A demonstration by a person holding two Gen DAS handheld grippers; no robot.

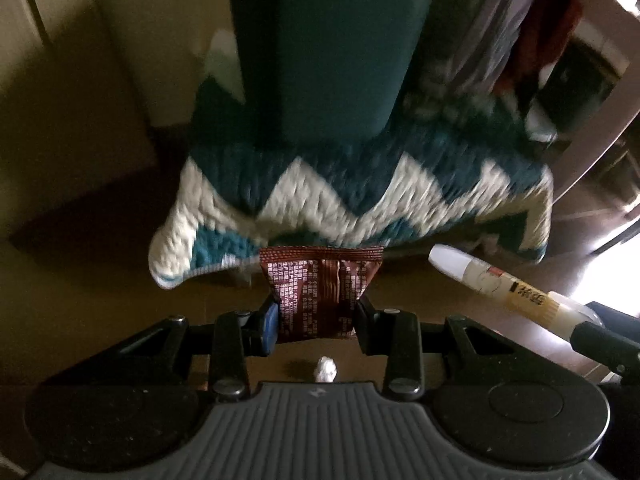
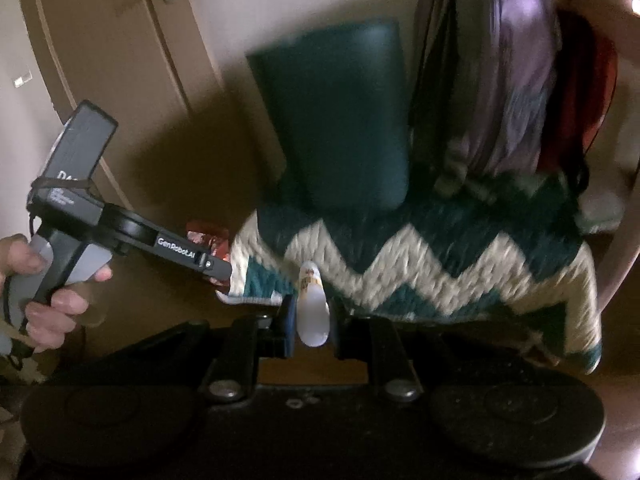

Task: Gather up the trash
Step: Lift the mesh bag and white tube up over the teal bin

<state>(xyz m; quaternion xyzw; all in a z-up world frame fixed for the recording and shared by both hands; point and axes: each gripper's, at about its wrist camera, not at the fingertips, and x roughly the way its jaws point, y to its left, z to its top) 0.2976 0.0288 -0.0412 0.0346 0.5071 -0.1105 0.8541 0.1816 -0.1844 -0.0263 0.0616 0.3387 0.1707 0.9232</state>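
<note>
The left claw (image 1: pixel 316 316) is clamped across the lower half of a flat reddish-brown foil snack wrapper (image 1: pixel 320 284) with white print. It looks light and crinkly, likely slippery, so a grip near the crimped seam suits it. The right claw (image 2: pixel 314 326) is closed on the base of a slim white-and-cream plastic tube (image 2: pixel 312 304), stiff and light. Beyond hangs a teal-and-white zigzag quilted blanket (image 1: pixel 360 192).
</note>
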